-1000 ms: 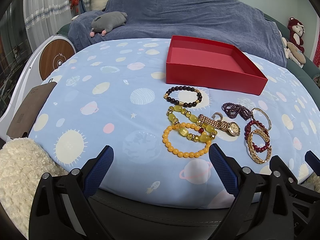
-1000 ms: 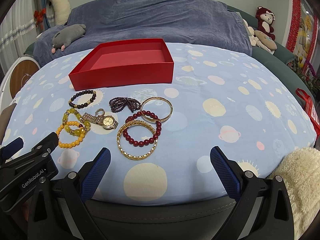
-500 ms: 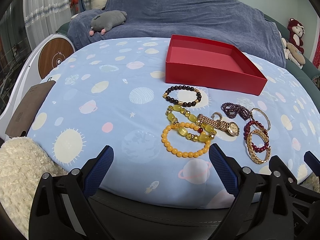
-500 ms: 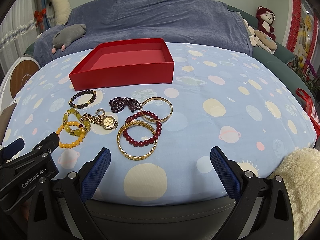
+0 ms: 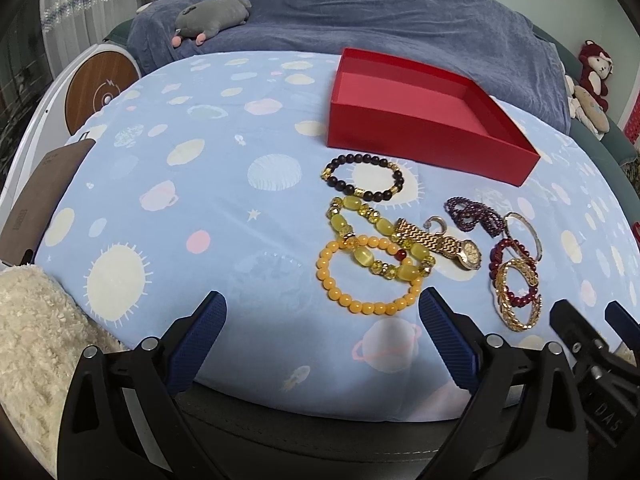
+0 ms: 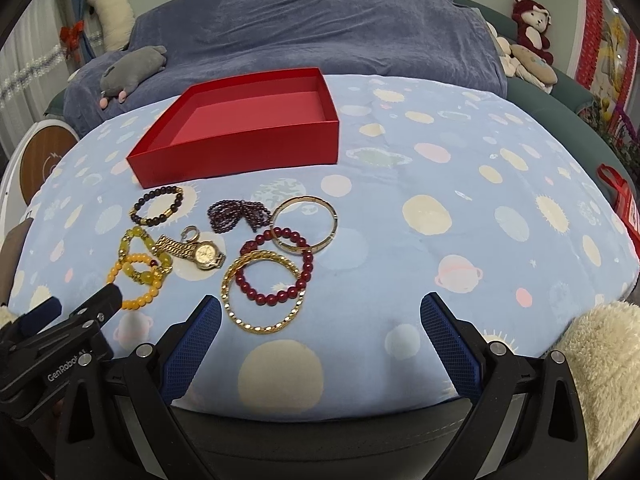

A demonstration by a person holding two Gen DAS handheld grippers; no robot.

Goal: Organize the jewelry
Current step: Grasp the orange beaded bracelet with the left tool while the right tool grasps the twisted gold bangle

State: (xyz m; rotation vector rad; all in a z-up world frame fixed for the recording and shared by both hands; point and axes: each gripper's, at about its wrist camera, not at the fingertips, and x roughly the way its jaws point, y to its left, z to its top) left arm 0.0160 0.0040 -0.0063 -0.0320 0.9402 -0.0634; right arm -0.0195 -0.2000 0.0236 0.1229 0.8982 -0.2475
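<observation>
Jewelry is all laid out in a loose cluster on the blue planet-print cloth (image 6: pixel 460 168), just in front of the red box (image 6: pixel 240 148), which has nothing in it. There's a dark bead bracelet (image 6: pixel 158 206), a yellow bead bracelet (image 5: pixel 368 276) overlapping a chunkier yellow stone one (image 5: pixel 376 240), a gold watch (image 6: pixel 196 252), a purple bead strand (image 6: pixel 238 216), a gold bangle (image 6: pixel 306 220), and a red bead bracelet (image 6: pixel 276 266) lying across a gold chain bracelet (image 6: pixel 262 292).

Left gripper (image 5: pixel 320 344) is spread wide, holding nothing, hovering at the near edge of the cloth. Right gripper (image 6: pixel 320 340) is the same (wide apart, nothing between the pads, touching nothing). Left gripper's body reads "GenRobot.AI" in the right wrist view.
</observation>
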